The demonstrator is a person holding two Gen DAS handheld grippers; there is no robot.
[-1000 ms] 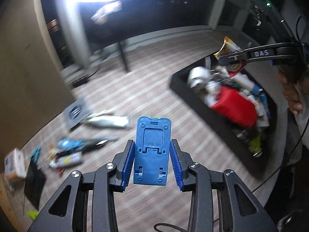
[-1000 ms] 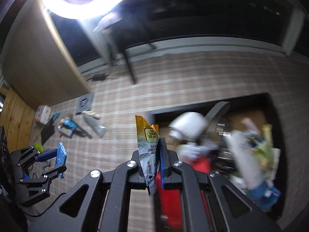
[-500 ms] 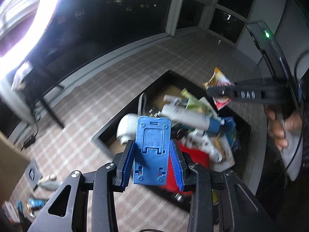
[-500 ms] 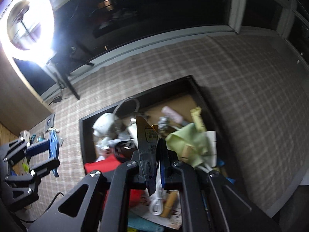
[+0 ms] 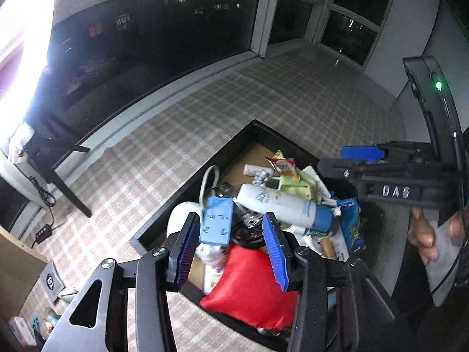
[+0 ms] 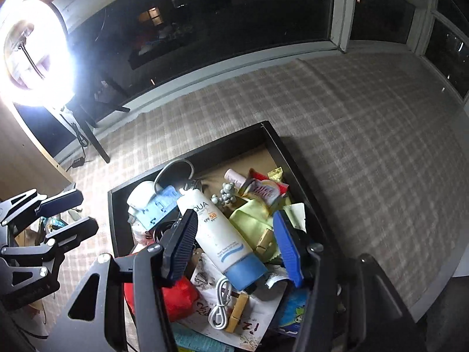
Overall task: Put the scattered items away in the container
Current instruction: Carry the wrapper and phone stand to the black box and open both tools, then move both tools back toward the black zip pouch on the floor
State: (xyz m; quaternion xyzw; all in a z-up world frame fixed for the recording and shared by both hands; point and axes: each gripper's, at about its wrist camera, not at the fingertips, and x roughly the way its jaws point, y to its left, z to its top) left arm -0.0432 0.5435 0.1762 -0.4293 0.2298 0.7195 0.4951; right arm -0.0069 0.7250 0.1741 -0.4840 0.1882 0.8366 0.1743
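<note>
hand-held gripper [image 6: 237,243] over "spf 50" tube [image 6: 222,234]

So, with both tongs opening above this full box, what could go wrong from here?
1. The black box is piled high; the blue plastic piece, free between the left tongs' opening jaws, lies on the heap and may slide off.
2. The right tongs are opening astride the sunscreen tube, so lowering them could knock it or catch the white cable.
3. More items still lie on the floor, with little room left.
</note>
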